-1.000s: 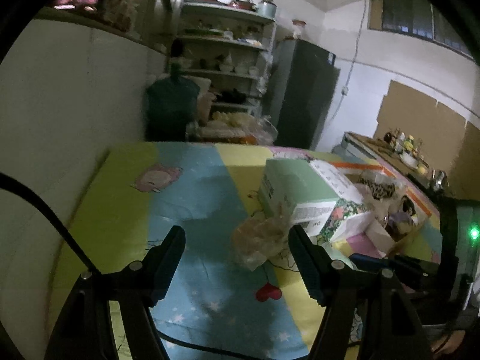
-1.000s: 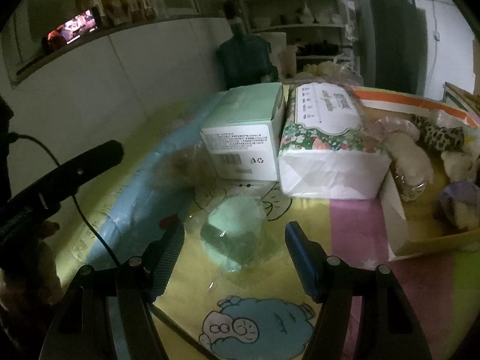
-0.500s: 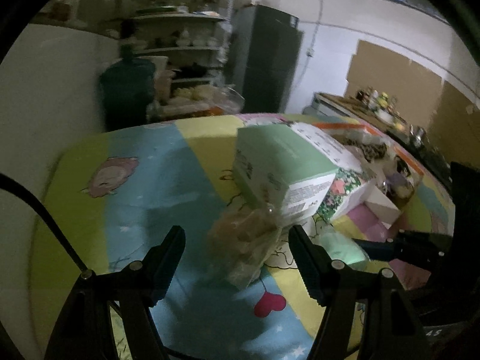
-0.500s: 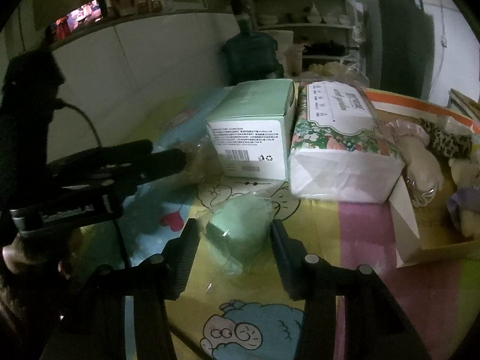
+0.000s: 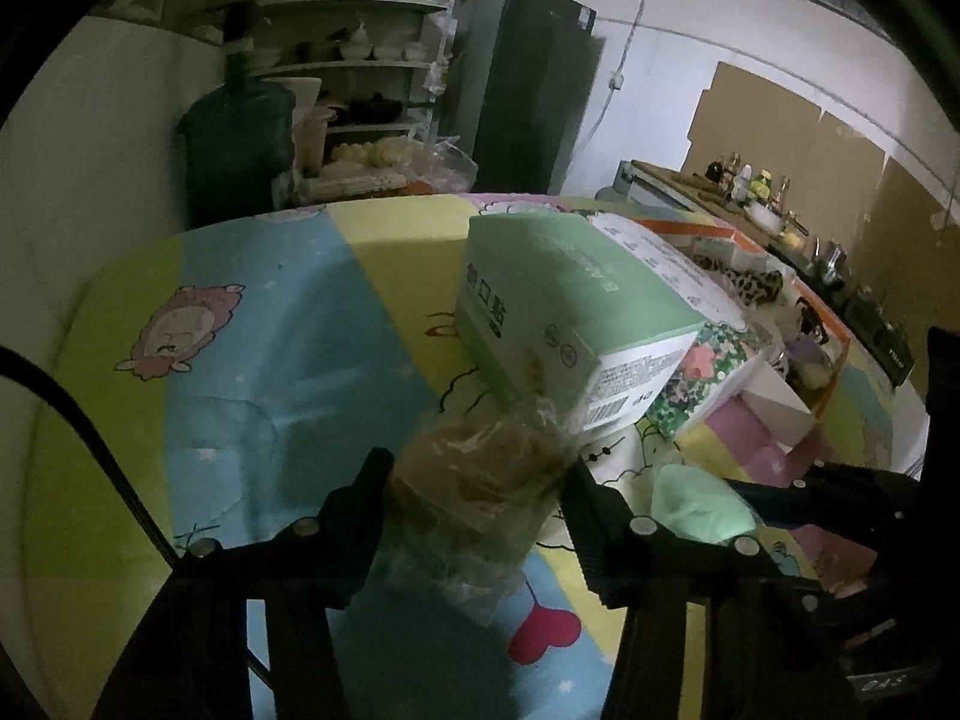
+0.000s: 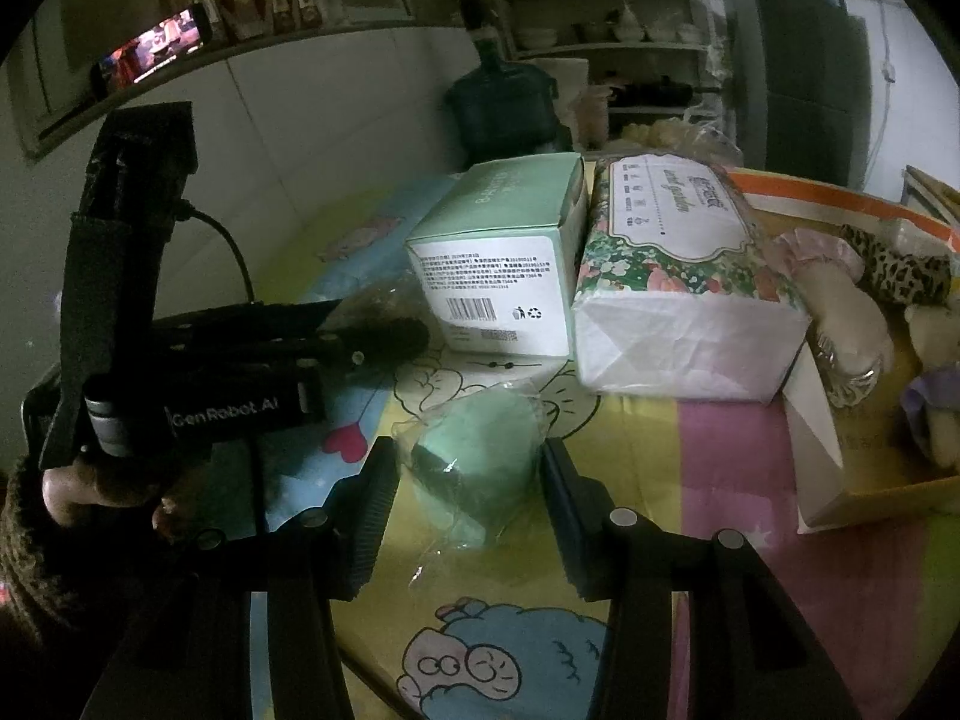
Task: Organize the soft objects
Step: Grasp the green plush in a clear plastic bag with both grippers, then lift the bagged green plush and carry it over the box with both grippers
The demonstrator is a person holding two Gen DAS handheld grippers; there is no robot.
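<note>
Left wrist view: the left gripper has just closed onto a crinkly clear-wrapped tan soft bundle, probably to lift it.

Right wrist view: the right gripper, recently narrowed, clasps a plastic-wrapped mint-green sponge, the cardboard tray of plush toys to its right.
</note>
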